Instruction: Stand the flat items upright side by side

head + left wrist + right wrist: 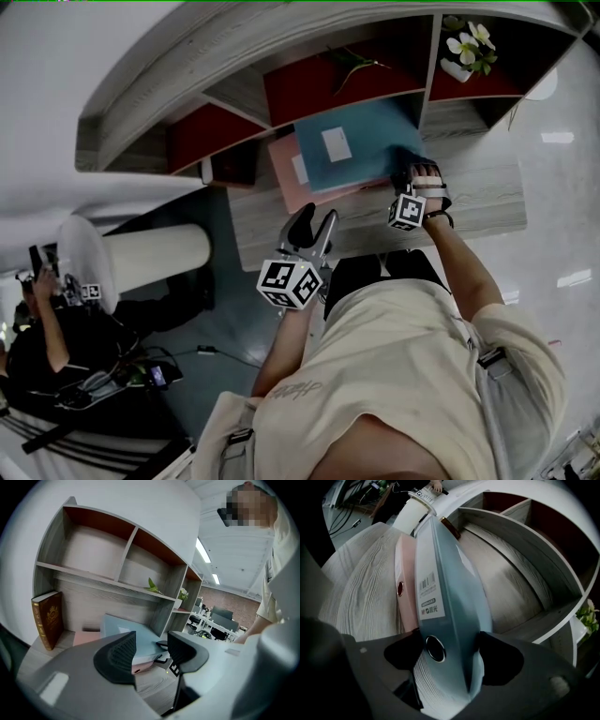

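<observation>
Blue binder [450, 597], lying on pink binder [407, 588] on the surface [469, 202] w/ long axis running straight away from my R hand-held gripper [447, 651], which is clamped across its spine end; L hand-held gripper [152, 651] empty, jaws apart, farther back.

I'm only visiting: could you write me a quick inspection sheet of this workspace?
Surface: grey wood-grain desk below a shelf unit.
Job's things: blue binder lies over pink binder; neither upright yet.
Clutter: brown book standing upright; white flowers in a shelf compartment.
Grippers: right gripper closed on the blue binder's spine; left gripper open, empty.
Cables: some on the floor.
Surroundings: a seated person, white column.
</observation>
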Demonstrator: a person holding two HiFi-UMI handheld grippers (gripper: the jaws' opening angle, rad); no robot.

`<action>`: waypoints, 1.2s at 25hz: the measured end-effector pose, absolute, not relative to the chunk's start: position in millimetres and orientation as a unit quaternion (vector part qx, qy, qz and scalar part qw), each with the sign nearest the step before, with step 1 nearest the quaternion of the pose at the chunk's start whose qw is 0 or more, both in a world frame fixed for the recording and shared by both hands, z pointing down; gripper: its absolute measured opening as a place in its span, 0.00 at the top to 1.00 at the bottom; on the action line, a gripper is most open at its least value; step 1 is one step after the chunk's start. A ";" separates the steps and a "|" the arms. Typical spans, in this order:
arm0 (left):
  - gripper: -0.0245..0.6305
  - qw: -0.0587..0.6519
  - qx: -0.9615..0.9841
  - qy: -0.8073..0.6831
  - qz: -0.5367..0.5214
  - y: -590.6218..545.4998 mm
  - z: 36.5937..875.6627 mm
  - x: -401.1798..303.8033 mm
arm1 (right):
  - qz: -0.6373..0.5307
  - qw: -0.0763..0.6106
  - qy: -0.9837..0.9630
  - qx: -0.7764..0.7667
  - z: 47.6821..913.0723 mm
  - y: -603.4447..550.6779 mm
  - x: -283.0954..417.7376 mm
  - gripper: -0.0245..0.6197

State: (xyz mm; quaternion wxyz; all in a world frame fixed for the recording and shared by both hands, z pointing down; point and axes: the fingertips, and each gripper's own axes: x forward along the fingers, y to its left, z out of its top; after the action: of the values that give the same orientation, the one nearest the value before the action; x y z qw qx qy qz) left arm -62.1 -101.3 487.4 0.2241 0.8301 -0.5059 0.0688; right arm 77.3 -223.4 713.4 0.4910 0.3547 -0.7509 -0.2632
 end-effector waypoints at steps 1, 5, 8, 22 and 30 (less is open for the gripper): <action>0.62 0.224 0.831 -0.505 0.070 -101.4 486.9 -62.4 | -0.248 0.491 -0.754 0.358 717.3 -222.6 78.4 0.38; 0.62 0.220 0.833 -0.502 0.080 -99.9 488.1 -64.1 | -0.183 0.472 -0.777 0.373 723.4 -223.7 77.7 0.38; 0.62 0.223 0.832 -0.501 0.082 -97.2 490.8 -64.3 | -0.161 0.469 -0.781 0.378 726.5 -223.9 78.1 0.38; 0.62 0.221 0.827 -0.513 0.070 -100.2 491.1 -81.3 | -0.085 0.361 -0.820 0.436 714.0 -224.8 78.5 0.38; 0.63 0.227 0.823 -0.516 0.069 -97.9 495.8 -91.5 | 0.000 0.297 -0.836 0.462 705.4 -226.9 84.9 0.38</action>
State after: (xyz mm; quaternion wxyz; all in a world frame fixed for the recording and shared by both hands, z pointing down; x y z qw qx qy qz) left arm -91.5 -97.9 495.8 0.2272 0.8230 -0.5161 0.0691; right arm 84.9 -226.9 705.4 0.2974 0.4619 -0.8356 -0.0003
